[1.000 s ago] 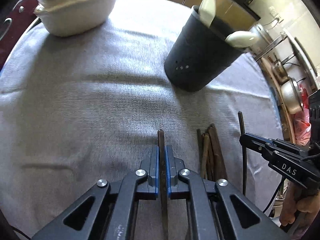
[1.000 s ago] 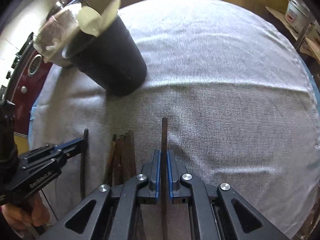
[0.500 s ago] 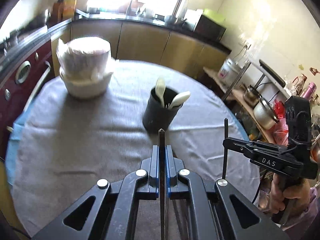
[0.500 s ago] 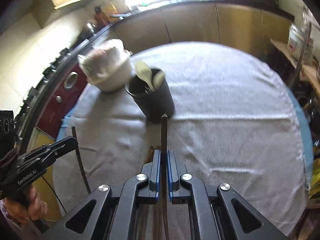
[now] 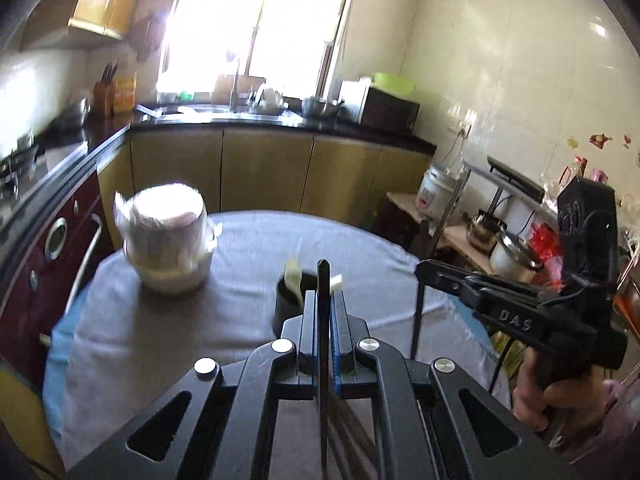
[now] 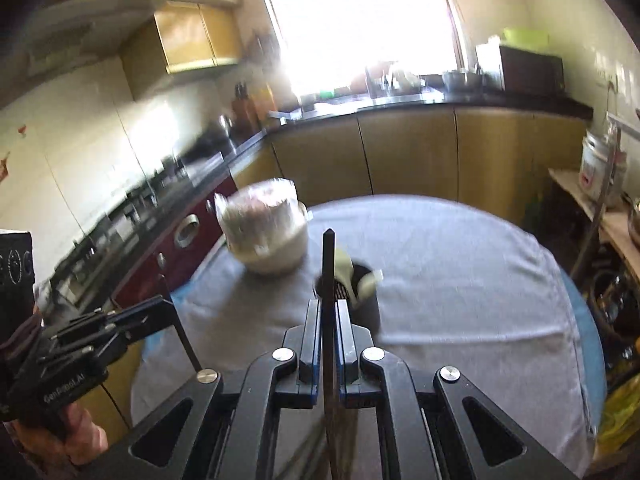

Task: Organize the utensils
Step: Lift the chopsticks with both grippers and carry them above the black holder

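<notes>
A: Left gripper (image 5: 322, 300) is clamped on a thin dark chopstick (image 5: 323, 280), and the right gripper (image 6: 329, 312) pinches another chopstick (image 6: 328, 264), both straight and pointing forward past the fingertips.

B: Beyond both sits a round black utensil holder (image 5: 288, 308) with pale spoons on the grey woven tablecloth (image 5: 160, 320).

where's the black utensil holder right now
The black utensil holder stands on the grey-clothed round table, near its middle, just right of the wrapped white bowl; in both wrist views it sits right behind the tip of the held chopstick.
</notes>
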Demonstrator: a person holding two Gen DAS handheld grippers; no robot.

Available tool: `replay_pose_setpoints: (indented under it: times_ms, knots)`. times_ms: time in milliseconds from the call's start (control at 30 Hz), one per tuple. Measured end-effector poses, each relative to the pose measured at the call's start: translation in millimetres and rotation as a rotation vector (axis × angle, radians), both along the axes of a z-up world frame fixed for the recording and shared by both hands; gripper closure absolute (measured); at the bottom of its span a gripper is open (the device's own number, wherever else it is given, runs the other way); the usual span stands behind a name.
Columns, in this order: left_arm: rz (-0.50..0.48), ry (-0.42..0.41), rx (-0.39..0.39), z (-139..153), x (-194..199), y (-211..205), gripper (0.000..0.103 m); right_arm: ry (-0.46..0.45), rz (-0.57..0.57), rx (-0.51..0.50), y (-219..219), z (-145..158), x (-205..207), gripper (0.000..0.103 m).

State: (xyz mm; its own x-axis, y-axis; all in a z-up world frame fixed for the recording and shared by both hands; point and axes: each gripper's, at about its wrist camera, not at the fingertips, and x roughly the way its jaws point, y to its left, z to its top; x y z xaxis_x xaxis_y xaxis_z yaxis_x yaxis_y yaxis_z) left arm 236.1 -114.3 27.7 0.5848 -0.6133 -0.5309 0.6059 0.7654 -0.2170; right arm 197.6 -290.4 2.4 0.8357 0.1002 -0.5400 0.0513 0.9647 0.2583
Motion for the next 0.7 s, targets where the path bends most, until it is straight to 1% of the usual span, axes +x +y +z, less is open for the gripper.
replay_pose_setpoints:
  times_ms: [100, 267, 433, 600, 700]
  knots:
    - [0.010, -0.058, -0.025, 21, 11, -4, 0.098, -0.092, -0.013, 0.023, -4, 15, 10, 0.097]
    - [0.044, -0.154, -0.067, 47, 31, -12, 0.098, -0.225, -0.046, 0.022, -8, 38, 27, 0.097]
    - [0.084, -0.219, -0.118, 63, 52, -21, 0.098, -0.345, -0.093, 0.036, -15, 56, 45, 0.097]
    - [0.132, -0.283, -0.161, 64, 69, -28, 0.098, -0.425, -0.143, 0.026, -16, 64, 61, 0.096]
    - [0.145, -0.290, -0.169, 56, 77, -33, 0.098, -0.447, -0.174, 0.006, -15, 62, 72, 0.096]
